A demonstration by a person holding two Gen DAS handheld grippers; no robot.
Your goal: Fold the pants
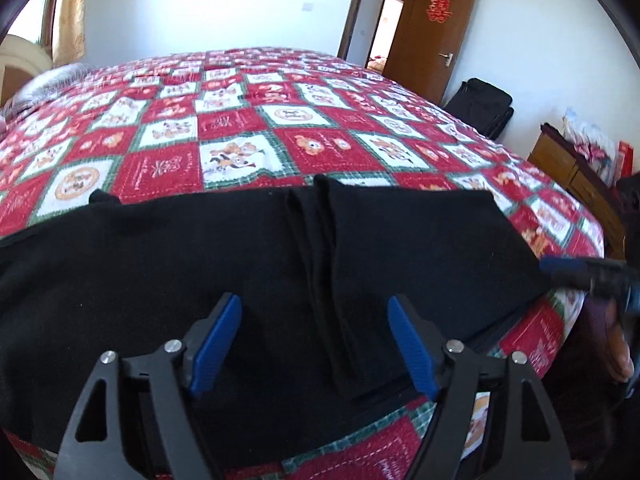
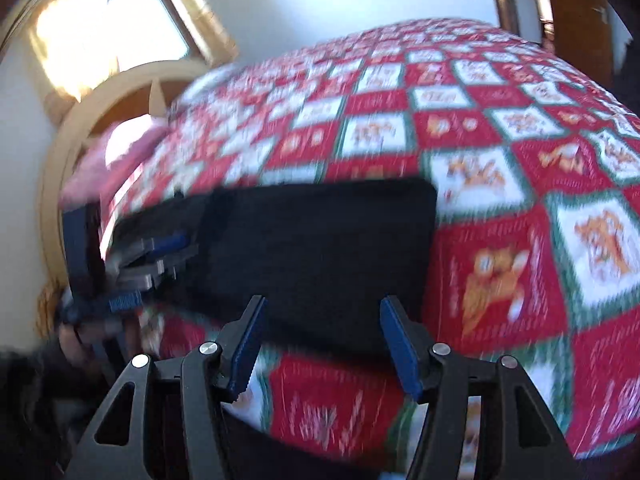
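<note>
Black pants [image 1: 240, 264] lie flat across the near edge of a bed, with a folded layer [image 1: 400, 248] on the right half. My left gripper [image 1: 314, 312] is open and empty, just above the pants near the fold's edge. The pants also show in the blurred right wrist view [image 2: 320, 248]. My right gripper [image 2: 322, 314] is open and empty at the pants' near right end; it shows in the left wrist view [image 1: 576, 268] at the right edge. The left gripper appears at the left of the right wrist view [image 2: 156, 256].
The bed has a red, white and green patchwork quilt [image 1: 280, 120]. A wooden door [image 1: 432, 32] stands open at the back right. A black bag [image 1: 480, 104] and a wooden cabinet [image 1: 568, 164] stand beside the bed. A curved headboard [image 2: 80, 128] and window [image 2: 112, 20] are at the left.
</note>
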